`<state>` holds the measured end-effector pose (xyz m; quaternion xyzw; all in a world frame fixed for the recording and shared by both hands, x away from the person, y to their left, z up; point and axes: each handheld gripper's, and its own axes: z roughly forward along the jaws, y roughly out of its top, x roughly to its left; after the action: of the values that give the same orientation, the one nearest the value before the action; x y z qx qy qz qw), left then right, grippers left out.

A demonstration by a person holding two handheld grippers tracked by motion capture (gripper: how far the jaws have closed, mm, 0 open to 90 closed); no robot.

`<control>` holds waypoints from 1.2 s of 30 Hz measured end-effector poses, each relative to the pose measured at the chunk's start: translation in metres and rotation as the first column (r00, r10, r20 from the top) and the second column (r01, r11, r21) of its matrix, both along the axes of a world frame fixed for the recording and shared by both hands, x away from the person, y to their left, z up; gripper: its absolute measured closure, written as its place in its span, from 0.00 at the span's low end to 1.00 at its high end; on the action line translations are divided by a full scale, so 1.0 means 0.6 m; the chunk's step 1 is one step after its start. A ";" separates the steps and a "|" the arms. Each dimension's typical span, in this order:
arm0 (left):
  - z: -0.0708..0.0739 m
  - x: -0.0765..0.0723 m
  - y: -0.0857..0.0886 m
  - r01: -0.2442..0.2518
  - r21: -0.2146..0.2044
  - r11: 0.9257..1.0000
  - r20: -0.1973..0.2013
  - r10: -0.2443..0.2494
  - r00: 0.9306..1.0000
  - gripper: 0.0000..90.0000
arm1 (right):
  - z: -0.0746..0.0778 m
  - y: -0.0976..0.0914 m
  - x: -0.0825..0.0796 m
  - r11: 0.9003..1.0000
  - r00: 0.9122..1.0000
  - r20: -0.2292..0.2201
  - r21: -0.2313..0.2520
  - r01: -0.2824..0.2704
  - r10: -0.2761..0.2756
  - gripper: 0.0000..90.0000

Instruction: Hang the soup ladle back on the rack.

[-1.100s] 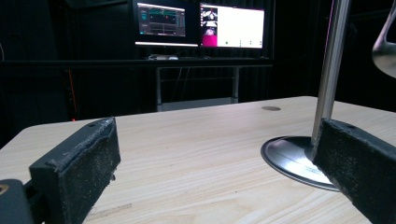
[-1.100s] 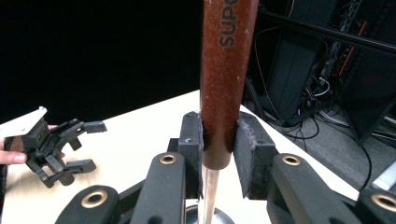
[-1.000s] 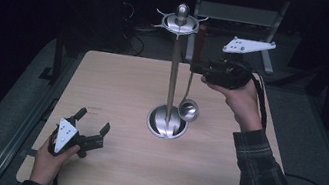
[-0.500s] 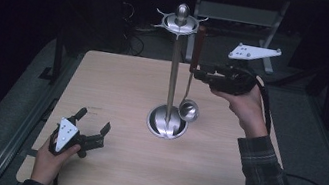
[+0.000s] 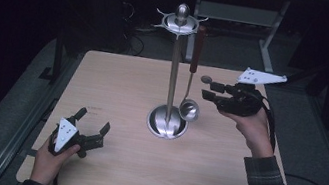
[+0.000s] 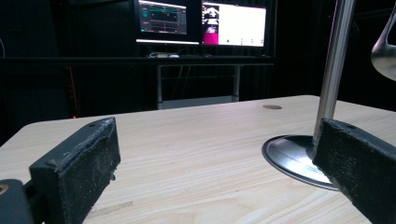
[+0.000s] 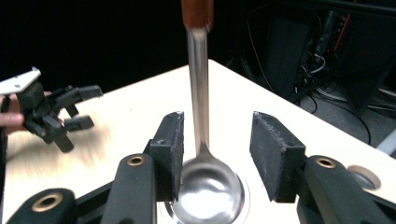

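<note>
A steel utensil stand [image 5: 173,79] rises from a round base [image 5: 166,122] at the table's middle. A ladle hangs from its top ring by a brown handle [image 5: 198,47], its bowl [image 5: 190,111] just above the base. My right gripper [image 5: 205,87] is held open just right of the ladle's shaft. In the right gripper view the shaft [image 7: 198,102] lines up between the spread jaws of the right gripper [image 7: 217,135], untouched, and the bowl [image 7: 210,191] lies below. My left gripper [image 5: 94,120] rests open at the front left, nothing in it. The left gripper [image 6: 219,140] faces the stand's pole [image 6: 334,60].
The wooden table [image 5: 119,80] has bare room on its left and front. Lit monitors [image 6: 233,23] stand on a dark shelf beyond the far edge. A metal frame [image 5: 236,13] and cables lie behind the table. The left hand's gripper [image 7: 56,112] appears far off in the right gripper view.
My right gripper has come down from the ladle's handle height to the shaft and shifted slightly right. The ladle still hangs. The left gripper has stayed put.
</note>
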<state>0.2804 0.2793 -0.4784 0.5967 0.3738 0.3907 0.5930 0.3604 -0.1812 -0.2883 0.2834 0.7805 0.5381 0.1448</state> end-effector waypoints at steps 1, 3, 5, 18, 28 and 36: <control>0.000 0.000 0.000 -0.001 -0.002 1.000 0.000 0.001 1.000 0.00 | -0.004 -0.004 -0.003 1.000 1.000 -0.002 -0.005 0.001 -0.001 0.60; 0.000 0.000 0.000 -0.001 -0.004 1.000 0.004 0.001 1.000 0.00 | -0.009 -0.008 -0.006 1.000 1.000 -0.004 -0.004 0.003 -0.003 0.60; -0.001 0.000 -0.001 -0.002 -0.021 1.000 0.003 0.002 1.000 0.00 | -0.025 -0.020 -0.014 1.000 1.000 -0.014 -0.003 0.021 -0.021 0.57; -0.001 -0.001 0.000 0.001 -0.019 1.000 0.015 -0.001 1.000 0.00 | -0.104 -0.049 -0.046 0.997 0.995 -0.072 -0.040 0.066 -0.068 0.45; -0.001 -0.002 -0.001 0.001 -0.032 0.999 0.014 -0.001 1.000 0.00 | -0.161 -0.078 -0.073 0.993 0.988 -0.100 -0.053 0.108 -0.113 0.33; -0.001 -0.003 -0.001 0.002 -0.031 1.000 0.013 -0.001 1.000 0.00 | -0.223 -0.100 -0.094 0.972 0.970 -0.110 -0.114 0.205 -0.217 0.17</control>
<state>0.2784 0.2788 -0.4792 0.5851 0.3757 0.3882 0.6049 0.3038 -0.2412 -0.4220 0.3893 0.7797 0.4609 0.1677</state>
